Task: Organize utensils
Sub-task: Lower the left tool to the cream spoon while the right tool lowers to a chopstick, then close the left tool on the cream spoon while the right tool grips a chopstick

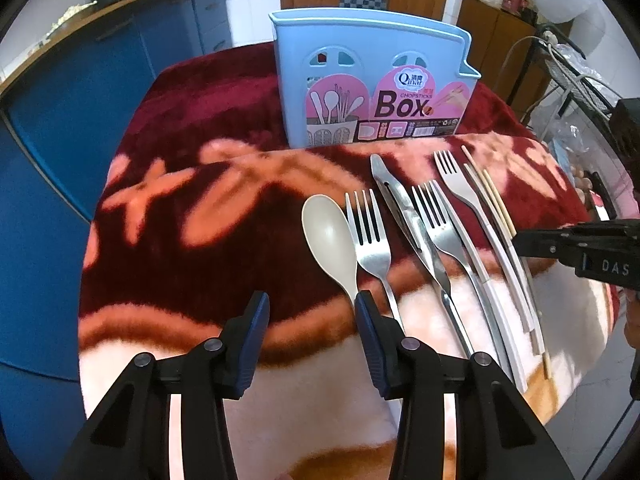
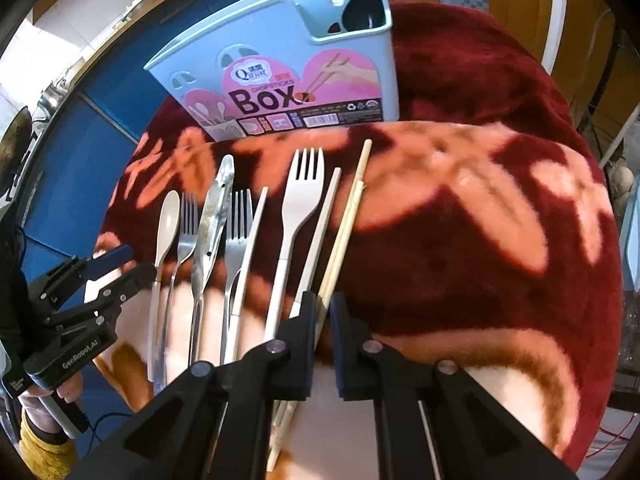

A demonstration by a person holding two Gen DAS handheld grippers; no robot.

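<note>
Utensils lie in a row on the red patterned blanket (image 1: 180,200): a beige spoon (image 1: 328,232), steel forks (image 1: 370,240), steel tongs (image 1: 400,204), a white fork (image 1: 456,180), white chopsticks and wooden chopsticks (image 2: 352,208). Behind them stands the blue chopsticks box (image 1: 372,60), upright. My left gripper (image 1: 310,312) is open at the near end of the row, its right finger (image 1: 368,320) beside the spoon's handle and nothing pressed between the pads. My right gripper (image 2: 323,308) is shut on the wooden chopsticks near their lower end.
A blue cabinet (image 1: 60,120) runs along the left of the table. A wire rack with bags (image 1: 568,72) stands at the right. The blanket's right half (image 2: 480,220) carries nothing. A hand (image 2: 68,392) holds the left gripper's handle.
</note>
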